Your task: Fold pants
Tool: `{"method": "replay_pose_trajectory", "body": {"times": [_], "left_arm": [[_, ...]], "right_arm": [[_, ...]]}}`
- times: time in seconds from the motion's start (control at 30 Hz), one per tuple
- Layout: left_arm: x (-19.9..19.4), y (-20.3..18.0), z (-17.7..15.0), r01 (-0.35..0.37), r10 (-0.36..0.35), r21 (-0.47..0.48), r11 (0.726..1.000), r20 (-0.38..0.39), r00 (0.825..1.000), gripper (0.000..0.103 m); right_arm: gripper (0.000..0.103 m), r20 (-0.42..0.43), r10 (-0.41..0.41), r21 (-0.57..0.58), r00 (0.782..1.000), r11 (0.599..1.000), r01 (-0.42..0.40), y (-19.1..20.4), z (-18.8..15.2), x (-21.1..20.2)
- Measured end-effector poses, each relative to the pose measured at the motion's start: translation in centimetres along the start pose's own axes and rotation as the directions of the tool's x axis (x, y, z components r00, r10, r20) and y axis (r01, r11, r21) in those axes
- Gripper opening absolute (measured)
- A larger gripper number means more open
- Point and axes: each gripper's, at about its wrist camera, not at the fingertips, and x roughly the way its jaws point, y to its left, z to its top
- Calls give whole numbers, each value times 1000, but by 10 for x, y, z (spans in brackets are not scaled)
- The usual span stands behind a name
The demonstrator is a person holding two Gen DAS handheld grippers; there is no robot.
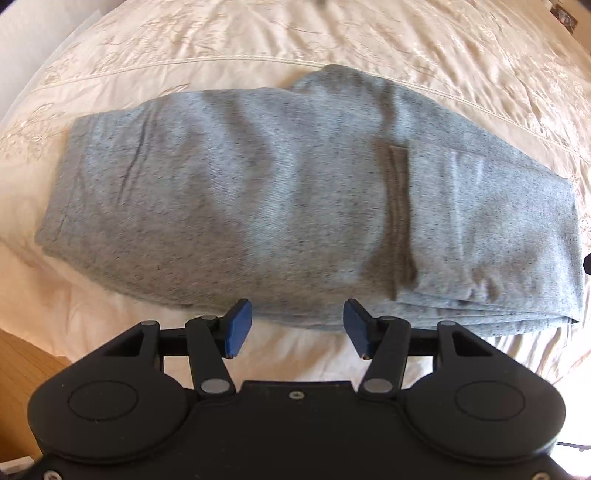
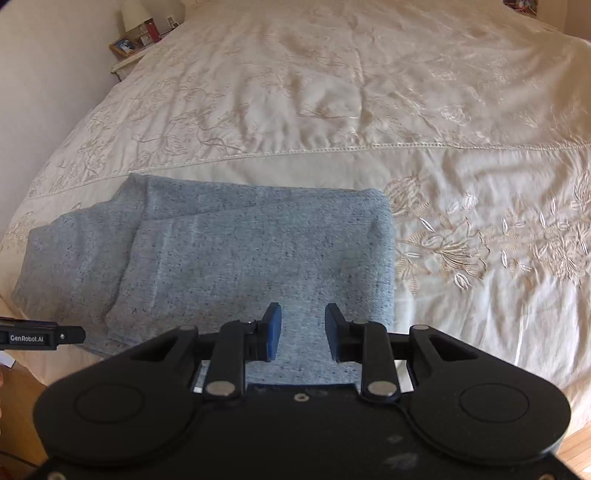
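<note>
The grey speckled pants (image 1: 280,206) lie folded into a flat bundle on the cream bed cover, with a pocket seam (image 1: 400,218) on the right half. My left gripper (image 1: 297,328) is open and empty, hovering at the bundle's near edge. In the right wrist view the pants (image 2: 236,258) show stacked layers with a folded edge on the right. My right gripper (image 2: 303,330) is open and empty, above the near part of the bundle. The left gripper's side (image 2: 40,336) shows at the left edge of that view.
The embroidered cream bed cover (image 2: 369,110) spreads wide beyond and to the right of the pants. A nightstand with a lamp and small items (image 2: 140,33) stands at the far left. Wooden floor (image 1: 22,365) shows below the bed's near edge.
</note>
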Motion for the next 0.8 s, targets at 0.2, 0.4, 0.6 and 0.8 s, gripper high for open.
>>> {"method": "replay_pose_trajectory", "body": {"times": [0.2, 0.4, 0.6, 0.8], "left_arm": [[-9, 82, -5, -26, 27, -76, 997, 22, 999, 61], [-6, 165, 7, -31, 36, -137, 990, 35, 999, 61], [2, 219, 31, -19, 30, -163, 986, 63, 998, 63], [27, 237, 54, 55, -50, -125, 991, 49, 998, 70]], "right_arm": [[29, -22, 46, -118, 999, 992, -49, 90, -1, 9], [29, -63, 88, -163, 994, 982, -97, 178, -10, 32], [29, -80, 22, -148, 997, 988, -34, 224, -19, 58], [29, -130, -72, -158, 989, 986, 51, 235, -32, 87]]}}
